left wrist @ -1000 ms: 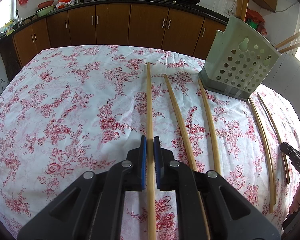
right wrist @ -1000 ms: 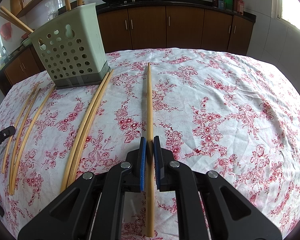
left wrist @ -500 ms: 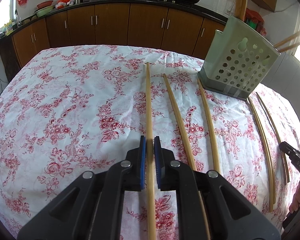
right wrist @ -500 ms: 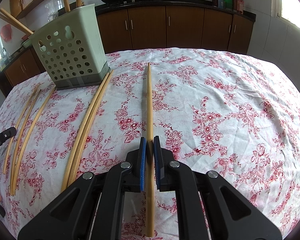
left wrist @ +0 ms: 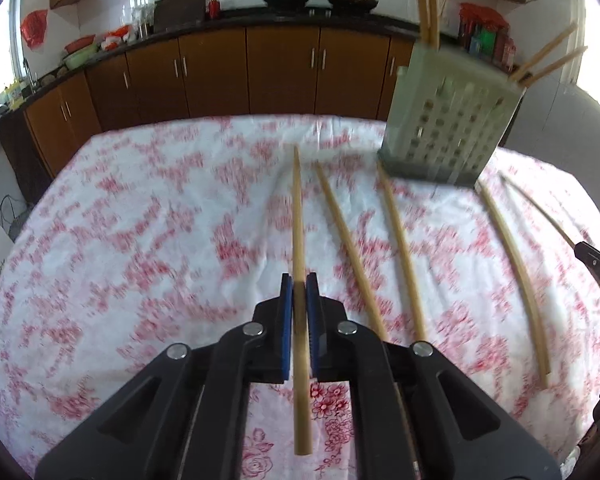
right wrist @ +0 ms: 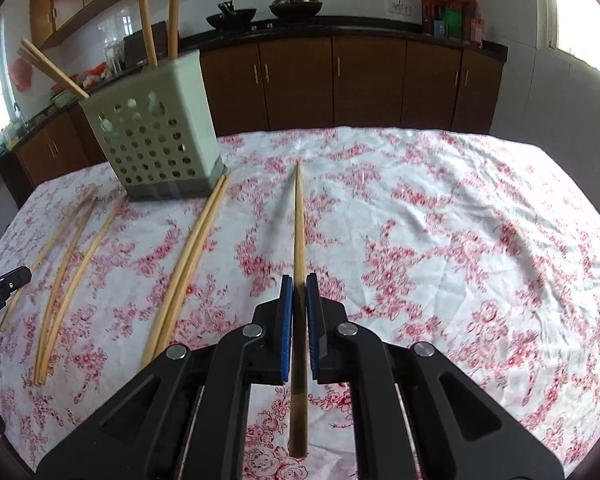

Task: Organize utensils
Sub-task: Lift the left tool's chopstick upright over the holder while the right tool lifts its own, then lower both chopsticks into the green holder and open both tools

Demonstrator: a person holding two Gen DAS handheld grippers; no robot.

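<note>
My left gripper (left wrist: pixel 299 290) is shut on a long bamboo chopstick (left wrist: pixel 298 216) and holds it above the floral tablecloth. My right gripper (right wrist: pixel 299 290) is shut on another bamboo chopstick (right wrist: pixel 299 220), also lifted off the cloth. A pale green perforated utensil holder (left wrist: pixel 452 128) stands at the back right in the left wrist view and at the back left in the right wrist view (right wrist: pixel 156 136), with several chopsticks standing in it. Several loose chopsticks (left wrist: pixel 400 248) lie on the cloth between the grippers; the right wrist view shows a pair (right wrist: pixel 192 256) near the holder.
The table wears a white cloth with red flowers (right wrist: pixel 440 240). Brown kitchen cabinets (left wrist: pixel 280 72) run along the back wall with woks on the counter. The other gripper's tip shows at the right edge (left wrist: pixel 596 264) and at the left edge (right wrist: pixel 4 284).
Both grippers have risen and tilted up, lifting their chopsticks off the cloth. The view now shows more of the cabinets and wall, and the left view is blurred by motion.
</note>
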